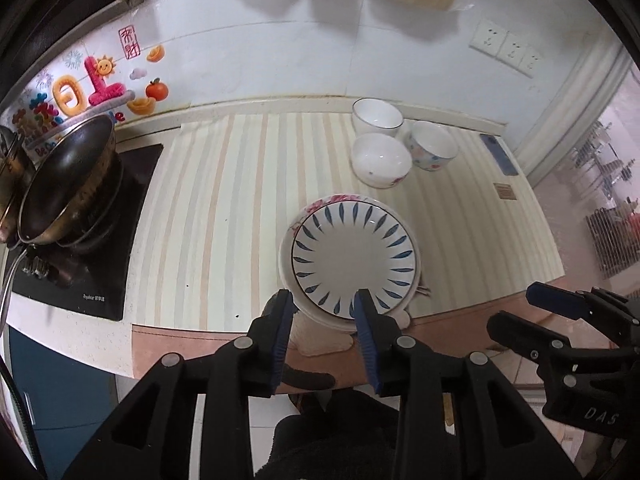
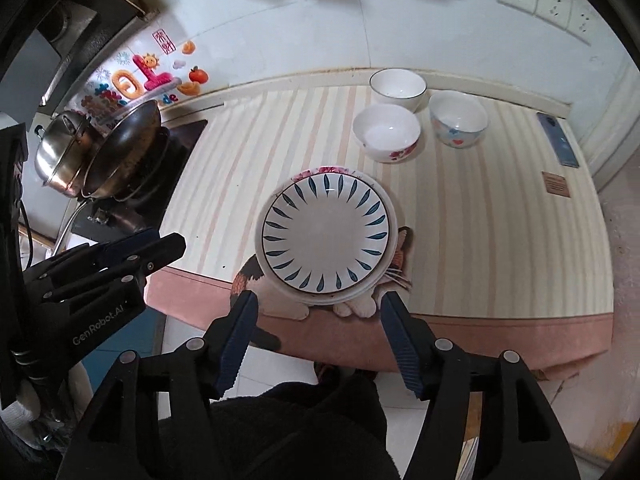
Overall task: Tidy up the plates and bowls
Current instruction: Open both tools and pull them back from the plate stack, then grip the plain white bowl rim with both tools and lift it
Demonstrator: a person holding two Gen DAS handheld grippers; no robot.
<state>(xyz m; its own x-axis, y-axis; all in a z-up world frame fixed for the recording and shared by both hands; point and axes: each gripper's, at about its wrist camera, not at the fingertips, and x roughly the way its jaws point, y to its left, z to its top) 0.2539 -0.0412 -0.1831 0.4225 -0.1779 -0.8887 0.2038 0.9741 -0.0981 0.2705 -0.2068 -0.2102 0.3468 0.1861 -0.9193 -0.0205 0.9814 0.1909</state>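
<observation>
The left claw is hanging nearest the lens, its fingers standing apart and gripping nothing, with the near rim of the plate stack lying just between and beyond the tips. The right claw is also standing wide apart and empty, hovering just short of the same rim. The stack, a blue-leaf plate on a pink-flowered one, is sitting at the front edge of the striped table, straight ahead of both claws. Three bowls are clustering well behind it, toward the wall. Judging by the tips, the left claw is nearer, so a short forward reach should be meeting the rim.
</observation>
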